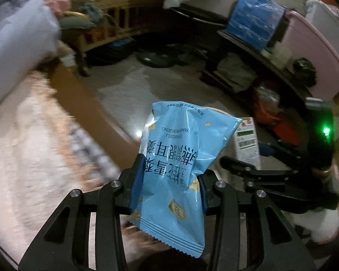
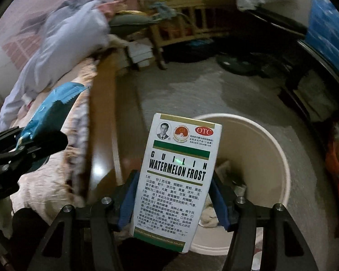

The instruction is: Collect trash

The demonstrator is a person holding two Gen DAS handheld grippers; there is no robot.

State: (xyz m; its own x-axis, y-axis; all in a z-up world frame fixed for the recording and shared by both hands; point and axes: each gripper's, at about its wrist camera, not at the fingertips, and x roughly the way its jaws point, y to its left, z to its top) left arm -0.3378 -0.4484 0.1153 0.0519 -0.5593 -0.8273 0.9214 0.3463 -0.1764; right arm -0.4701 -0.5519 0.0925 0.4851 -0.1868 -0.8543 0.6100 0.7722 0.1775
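A light blue snack packet (image 1: 180,149) stands upright between the blue pads of my left gripper (image 1: 169,169), which is shut on its lower half. My right gripper (image 2: 173,178) is shut on a white medicine box (image 2: 180,158) printed "Watermelon Frost", held upright just above the near rim of a cream waste bin (image 2: 255,144). Crumpled paper (image 2: 209,216) lies inside the bin. In the right wrist view the left gripper (image 2: 27,140) and its packet (image 2: 54,106) are at the left, over the bed. In the left wrist view the right gripper (image 1: 241,158) and box (image 1: 247,140) are just right of the packet.
A bed with a patterned blanket (image 1: 34,146) and brown wooden edge (image 2: 101,113) fills the left. A wooden rack (image 2: 192,22) stands at the back. On the right a dark low shelf carries a blue pack (image 1: 255,20) and a pink tub (image 1: 311,52). Grey floor (image 1: 158,79) lies between them.
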